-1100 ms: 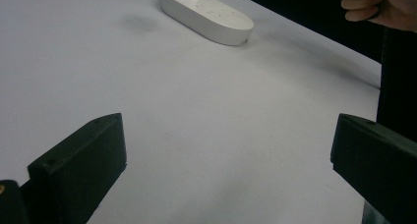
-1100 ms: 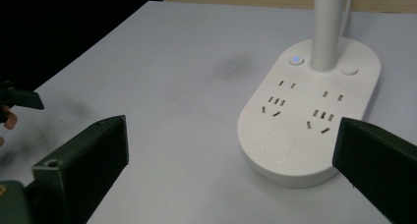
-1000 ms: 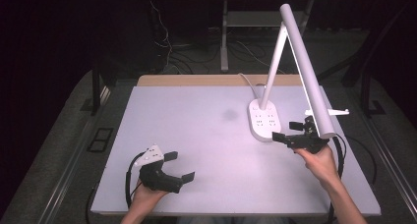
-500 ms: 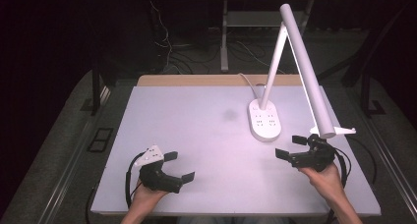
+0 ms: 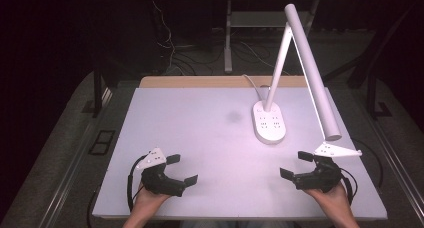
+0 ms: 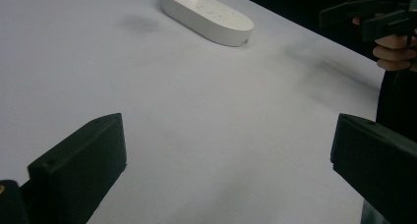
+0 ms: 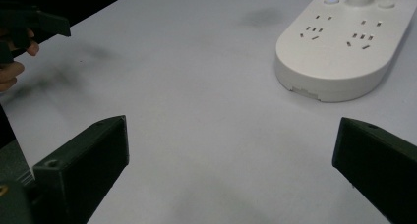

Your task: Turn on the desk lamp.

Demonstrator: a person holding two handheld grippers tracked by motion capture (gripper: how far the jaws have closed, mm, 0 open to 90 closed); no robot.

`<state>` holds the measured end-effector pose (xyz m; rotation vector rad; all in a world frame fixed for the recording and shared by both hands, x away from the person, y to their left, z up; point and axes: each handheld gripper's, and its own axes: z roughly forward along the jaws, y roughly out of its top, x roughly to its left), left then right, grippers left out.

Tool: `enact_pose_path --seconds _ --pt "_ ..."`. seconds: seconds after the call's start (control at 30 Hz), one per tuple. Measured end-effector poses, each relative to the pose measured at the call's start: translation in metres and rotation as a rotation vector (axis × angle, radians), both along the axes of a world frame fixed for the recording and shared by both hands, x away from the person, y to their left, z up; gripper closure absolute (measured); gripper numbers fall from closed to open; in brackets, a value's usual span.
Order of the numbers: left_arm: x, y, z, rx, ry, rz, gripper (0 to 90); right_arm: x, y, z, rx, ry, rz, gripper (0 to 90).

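Both claws are parked low at the near edge of the tabletop [image 5: 200, 118], and nothing is gripped. The left claw [image 5: 181, 170] is spread wide, jaws well apart over bare surface. The right claw [image 5: 297, 165] is spread just as wide, also with nothing between the jaws.

The thing being worked on looks to be the white desk lamp. Its base [image 5: 270, 121], the oval one with the socket holes and buttons on top, sits ahead of the right claw and a bit to its left, near but not touching. From the left claw it's well off, ahead and to the right [image 6: 209, 14]. The lamp head [image 5: 315, 73] is angled down, its lower end hanging just above and ahead of the right claw.

Judging by the layout, this reads as a rest or reset pose between moves. For any next move on the lamp, a forward reach from the right claw would be called for, since it's nearer.
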<state>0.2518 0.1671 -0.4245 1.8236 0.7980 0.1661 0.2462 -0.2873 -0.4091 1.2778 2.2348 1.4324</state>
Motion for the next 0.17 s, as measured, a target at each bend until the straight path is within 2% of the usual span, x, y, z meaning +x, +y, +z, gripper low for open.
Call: enact_pose_path --seconds 0.17 --pt "0.0003 -0.0004 0.0000 -0.002 0.003 0.000 0.0 -0.0063 -0.0019 -0.0080 -0.010 0.001 -0.003 0.2"
